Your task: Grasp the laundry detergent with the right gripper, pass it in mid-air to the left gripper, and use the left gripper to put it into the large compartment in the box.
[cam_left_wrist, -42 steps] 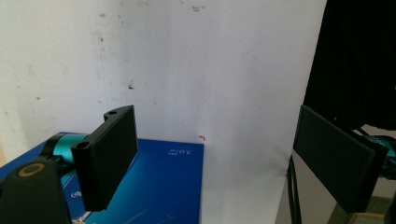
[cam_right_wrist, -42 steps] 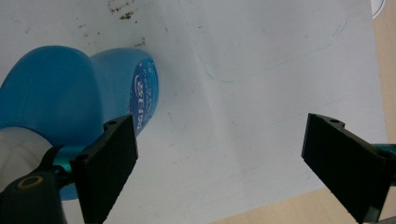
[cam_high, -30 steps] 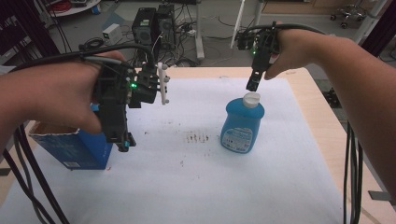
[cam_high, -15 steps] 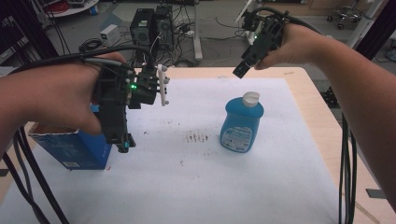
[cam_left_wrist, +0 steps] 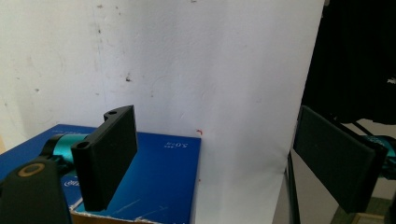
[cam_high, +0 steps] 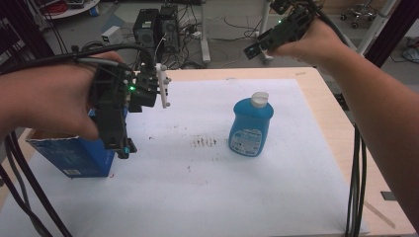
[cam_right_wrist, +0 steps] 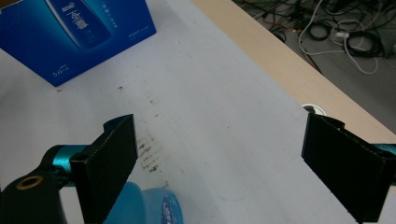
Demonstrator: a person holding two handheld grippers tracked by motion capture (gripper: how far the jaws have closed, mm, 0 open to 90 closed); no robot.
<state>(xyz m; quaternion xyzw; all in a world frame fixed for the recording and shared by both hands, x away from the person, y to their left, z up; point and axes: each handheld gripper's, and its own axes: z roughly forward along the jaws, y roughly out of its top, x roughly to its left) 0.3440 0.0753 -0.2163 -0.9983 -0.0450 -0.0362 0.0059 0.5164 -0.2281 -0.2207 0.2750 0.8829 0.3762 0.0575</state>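
Note:
A blue bottle (cam_high: 251,129) with a white cap stands upright on the white sheet (cam_high: 207,197), right of centre. My right gripper (cam_high: 253,50) hangs high above and behind it, tilted, open and empty. In the right gripper view the bottle's top (cam_right_wrist: 148,206) lies below the gripper (cam_right_wrist: 224,163). A blue carton (cam_high: 74,154) sits at the table's left. My left gripper (cam_high: 123,147) points down beside the carton's right end, open with nothing between its fingers. In the left gripper view the carton's top (cam_left_wrist: 154,182) lies under the left jaw of that gripper (cam_left_wrist: 219,156).
Dark smudges (cam_high: 203,142) mark the sheet between carton and bottle. The bare wooden table edge (cam_high: 326,94) runs along the right and back. Computer cases (cam_high: 157,27) and cables lie on the floor behind. Black cables (cam_high: 356,187) hang at the right.
My right gripper has lifted away from the bottle's cap, upward and toward the back, and tilted over. The left gripper, carton and bottle have stayed put.

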